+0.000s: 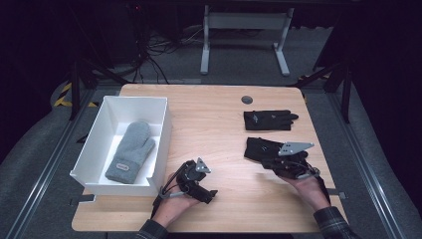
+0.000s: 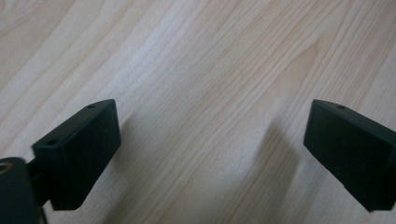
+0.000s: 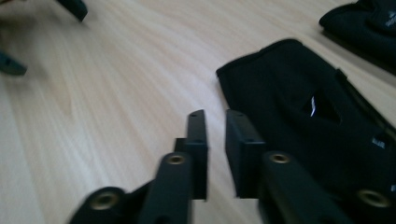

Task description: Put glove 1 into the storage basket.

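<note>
The left gripper point(image 2: 210, 154) is held over bare counter point(image 2: 196, 60), fingers spread. The right gripper point(image 3: 215, 140), fingers nearly pressed together on nothing, is positioned at the nine o'clock edge of a black glove point(image 3: 299, 107).

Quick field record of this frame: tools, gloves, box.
left tool: open, nothing between its jaws, over bare table
right tool: shut, holding nothing, at the near black glove's edge
near black glove: flat on the table, by the right hand
far black glove: flat, beyond the near one
white box: table's left side
grey mitten: inside the box
</note>
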Available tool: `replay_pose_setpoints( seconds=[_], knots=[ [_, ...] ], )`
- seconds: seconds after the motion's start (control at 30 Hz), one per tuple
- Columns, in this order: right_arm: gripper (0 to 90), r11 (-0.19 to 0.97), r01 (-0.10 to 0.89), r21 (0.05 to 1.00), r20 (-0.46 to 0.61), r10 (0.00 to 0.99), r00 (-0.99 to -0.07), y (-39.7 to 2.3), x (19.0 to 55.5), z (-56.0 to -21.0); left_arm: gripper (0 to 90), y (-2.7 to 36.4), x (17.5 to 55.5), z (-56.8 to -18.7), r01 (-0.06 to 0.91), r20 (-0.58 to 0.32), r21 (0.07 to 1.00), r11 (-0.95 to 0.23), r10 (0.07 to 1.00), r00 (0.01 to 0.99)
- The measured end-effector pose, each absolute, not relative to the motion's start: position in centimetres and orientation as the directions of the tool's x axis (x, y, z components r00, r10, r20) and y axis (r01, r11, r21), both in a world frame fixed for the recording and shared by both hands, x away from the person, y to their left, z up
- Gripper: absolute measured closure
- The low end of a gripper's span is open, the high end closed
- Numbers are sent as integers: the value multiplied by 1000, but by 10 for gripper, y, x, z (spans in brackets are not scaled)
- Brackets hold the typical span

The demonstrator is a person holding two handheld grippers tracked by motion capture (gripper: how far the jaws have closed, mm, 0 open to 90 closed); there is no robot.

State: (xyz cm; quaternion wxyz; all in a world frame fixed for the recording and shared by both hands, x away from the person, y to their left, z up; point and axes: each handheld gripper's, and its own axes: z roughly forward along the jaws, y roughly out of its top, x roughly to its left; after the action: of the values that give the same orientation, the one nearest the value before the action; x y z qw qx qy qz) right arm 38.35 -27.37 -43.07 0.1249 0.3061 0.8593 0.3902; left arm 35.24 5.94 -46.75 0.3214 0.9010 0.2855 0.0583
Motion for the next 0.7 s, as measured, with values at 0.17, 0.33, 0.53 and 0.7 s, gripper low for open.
replay_pose_setpoints(
  seconds=[0.17,0.33,0.53,0.7],
  knots=[
    [900,513,425,746,16,625,-781,-260,407,-431,0,63,349,-472,431,-22,628,-648,539,842],
    [900,523,414,745,-12,630,-776,-245,428,-436,0,67,347,-478,394,-20,685,-613,525,851],
    [900,573,441,691,-26,629,-777,-237,440,-453,0,67,346,-478,395,-21,685,-612,526,851],
    [900,574,446,686,1,613,-790,-239,436,-454,0,67,346,-478,396,-20,684,-612,527,850]
  ],
)
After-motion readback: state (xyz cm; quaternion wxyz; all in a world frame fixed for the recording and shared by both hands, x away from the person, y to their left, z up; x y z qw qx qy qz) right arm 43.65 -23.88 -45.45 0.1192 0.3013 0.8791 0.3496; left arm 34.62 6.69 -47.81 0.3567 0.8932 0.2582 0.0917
